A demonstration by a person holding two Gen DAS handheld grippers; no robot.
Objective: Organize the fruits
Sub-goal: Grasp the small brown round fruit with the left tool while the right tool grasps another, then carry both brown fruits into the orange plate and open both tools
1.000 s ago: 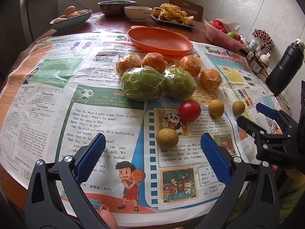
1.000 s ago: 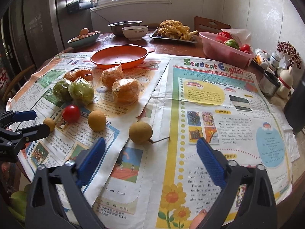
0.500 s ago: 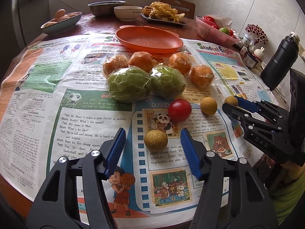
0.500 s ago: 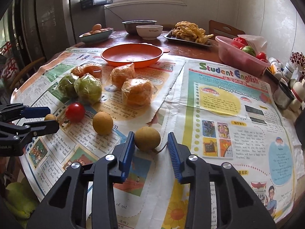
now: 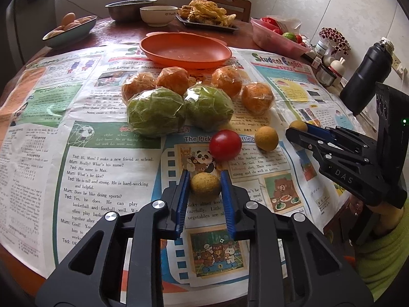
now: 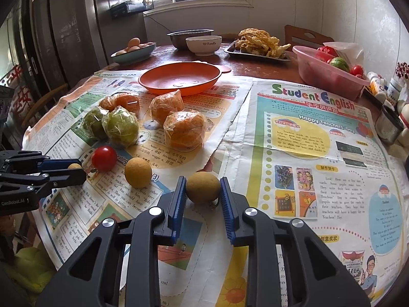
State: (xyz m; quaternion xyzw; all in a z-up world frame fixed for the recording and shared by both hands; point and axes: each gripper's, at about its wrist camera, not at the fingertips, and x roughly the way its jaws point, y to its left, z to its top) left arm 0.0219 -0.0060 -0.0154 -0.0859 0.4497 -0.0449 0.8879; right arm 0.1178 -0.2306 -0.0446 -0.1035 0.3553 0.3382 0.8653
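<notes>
My left gripper (image 5: 205, 180) has a small speckled yellow fruit (image 5: 205, 184) between its blue pads, the jaws closing and touching both its sides. My right gripper (image 6: 202, 189) is closing the same way on a larger tan fruit (image 6: 202, 186), pads against it. Both fruits rest on the newspaper. Between the two grippers lie a red tomato (image 5: 225, 145) and another tan fruit (image 5: 266, 138). Behind them sit two wrapped green fruits (image 5: 156, 111) and several wrapped oranges (image 5: 257, 98). An orange plate (image 5: 185, 50) stands beyond, with nothing on it.
A pink basin (image 6: 329, 76) of fruit sits at the back right and a black bottle (image 5: 368, 76) by the right edge. A bowl of eggs (image 5: 70, 29), a white bowl (image 6: 203, 44) and a tray of fried food (image 6: 258, 44) line the far side.
Both grippers went from wide open to closed on their fruits. Each also came slightly nearer its fruit.
</notes>
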